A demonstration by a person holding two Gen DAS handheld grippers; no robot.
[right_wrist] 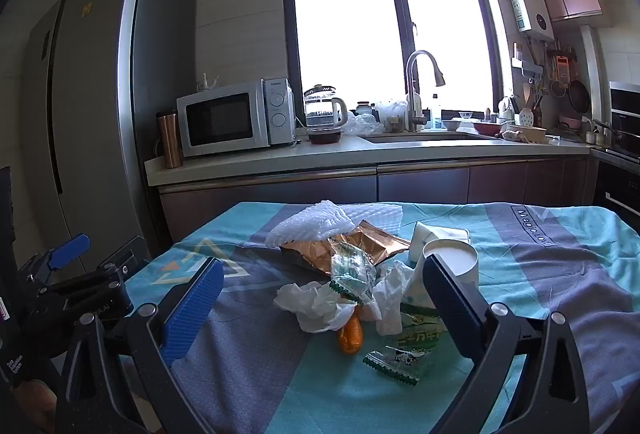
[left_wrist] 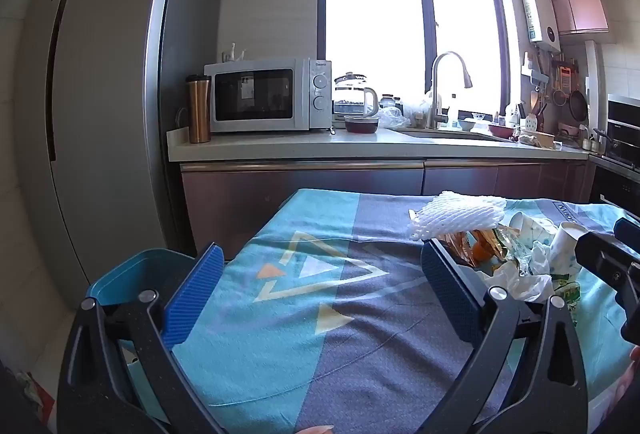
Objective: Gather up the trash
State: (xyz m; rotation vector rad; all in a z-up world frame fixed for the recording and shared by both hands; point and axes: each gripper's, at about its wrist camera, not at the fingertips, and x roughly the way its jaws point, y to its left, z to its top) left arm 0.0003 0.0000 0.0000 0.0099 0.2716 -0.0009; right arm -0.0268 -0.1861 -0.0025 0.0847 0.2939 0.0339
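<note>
In the left wrist view, the left tool (left_wrist: 320, 294) is held wide and empty over the bare teal-and-grey patterned cloth covering the counter (left_wrist: 304, 234), probably in readiness. A teal plastic bin (left_wrist: 132, 274) is seen at the counter's left edge, presumably for the rubbish. A white foam fruit net (left_wrist: 456, 216) lies right of the tool.

In the right wrist view, the right tool (right_wrist: 322, 304) is likewise spread wide and empty, aimed at the heap: crumpled white tissue (right_wrist: 316, 304), green wrappers (right_wrist: 394, 358), a white paper cup (right_wrist: 454, 260).

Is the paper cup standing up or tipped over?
Tipped over. The paper cup lies on its side on the tablecloth, its round mouth facing us.
</note>
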